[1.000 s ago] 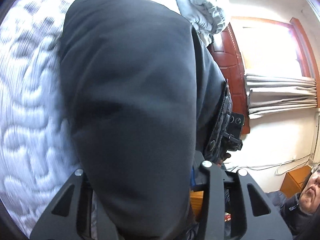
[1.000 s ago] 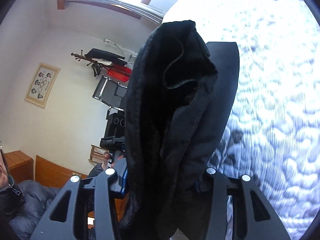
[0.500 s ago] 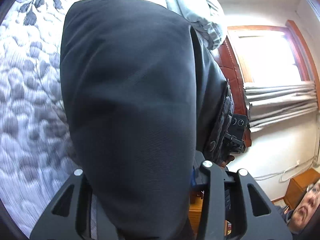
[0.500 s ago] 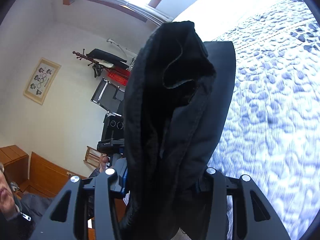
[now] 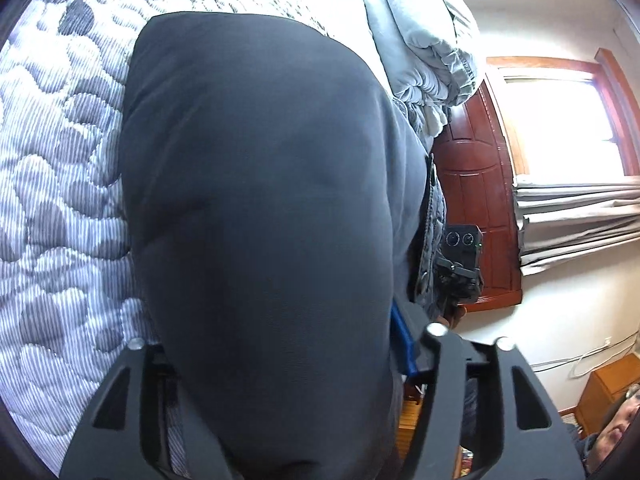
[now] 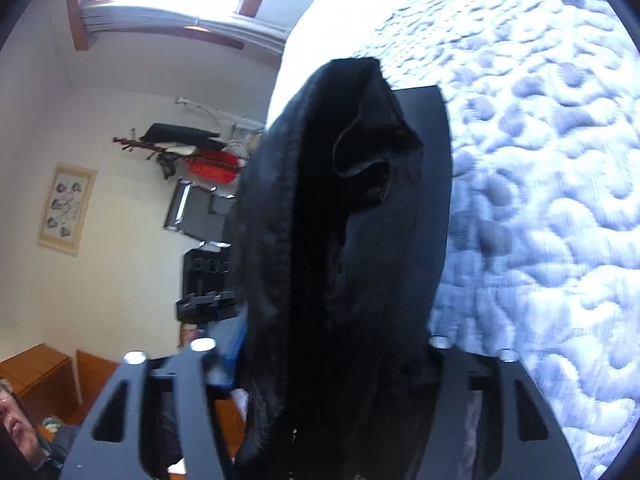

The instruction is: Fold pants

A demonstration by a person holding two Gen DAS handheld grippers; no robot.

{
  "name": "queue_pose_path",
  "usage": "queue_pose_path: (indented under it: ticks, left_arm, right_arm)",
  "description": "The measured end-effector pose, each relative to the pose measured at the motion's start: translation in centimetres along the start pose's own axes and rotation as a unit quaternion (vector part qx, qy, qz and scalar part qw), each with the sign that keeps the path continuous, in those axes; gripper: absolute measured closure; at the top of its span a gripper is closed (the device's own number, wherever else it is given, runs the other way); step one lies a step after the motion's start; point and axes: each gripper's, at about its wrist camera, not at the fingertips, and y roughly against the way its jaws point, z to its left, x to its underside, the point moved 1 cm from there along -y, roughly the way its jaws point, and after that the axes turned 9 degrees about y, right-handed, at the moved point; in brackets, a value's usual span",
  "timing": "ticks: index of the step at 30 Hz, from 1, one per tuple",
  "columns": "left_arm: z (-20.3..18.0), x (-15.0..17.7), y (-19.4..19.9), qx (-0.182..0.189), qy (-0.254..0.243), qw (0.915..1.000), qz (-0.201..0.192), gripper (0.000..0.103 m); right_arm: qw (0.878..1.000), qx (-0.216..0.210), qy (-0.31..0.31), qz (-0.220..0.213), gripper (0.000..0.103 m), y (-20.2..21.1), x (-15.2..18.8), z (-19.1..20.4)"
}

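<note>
The dark grey pants (image 5: 260, 200) hang as a wide smooth panel in front of the left wrist camera. My left gripper (image 5: 280, 368) is shut on their fabric, which hides the fingertips. In the right wrist view the pants (image 6: 340, 240) show as a bunched black fold with an open hem at the top. My right gripper (image 6: 332, 364) is shut on that bunch. Both grippers hold the pants up above the quilted bed (image 5: 52, 184), which also shows in the right wrist view (image 6: 540, 180). The other gripper appears past the fabric edge in each view.
A grey-white duvet (image 5: 424, 44) is piled at the head of the bed by a red-brown headboard (image 5: 476, 216). A window with curtains (image 5: 568, 216) and a coat rack (image 6: 176, 148) stand by the walls. A person's face (image 5: 616, 436) is low at the room's edge.
Both grippers have swung with the pants still held. The bed now fills more of the left view and the fabric panel has shifted a little lower and rightward.
</note>
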Motion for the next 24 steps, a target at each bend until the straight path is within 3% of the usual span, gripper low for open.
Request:
queue_pose_path:
  ticks: [2,6,12,15,18,21,24]
  left_arm:
    - [0.0,-0.2,-0.2,-0.021,-0.004,0.9997,-0.01,0.029]
    - [0.1,0.0,1.0,-0.05,-0.025,0.9977,-0.038,0.013]
    - [0.6,2.3,4.8,-0.129,-0.038,0.9851,-0.107,0.006]
    - [-0.2,4.1,6.4,-0.166,-0.051,0.9738,-0.147,0.006]
    - [-1.6,5.6,7.3,-0.229,-0.074,0.953,-0.184,0.003]
    - [-3.5,7.4,7.6,-0.269,-0.092,0.9378,-0.2,0.003]
    - [-3.5,9.7,8.5,-0.293,-0.095,0.9277,-0.211,0.003]
  right_arm:
    - [1.0,0.019,0.011,-0.009,0.021,0.1,0.4,0.1]
    - [0.998,0.046,0.024,-0.019,0.016,1.6,1.9,-0.4]
    - [0.994,0.1,0.024,-0.049,0.011,5.1,3.7,-0.4]
    - [0.985,0.153,0.042,-0.067,0.011,6.9,5.0,0.7]
    - [0.976,0.198,0.038,-0.078,0.01,8.1,6.3,2.0]
    - [0.968,0.227,0.033,-0.103,0.01,9.3,7.8,3.7]
    - [0.95,0.285,0.045,-0.118,0.01,9.9,9.5,6.4]
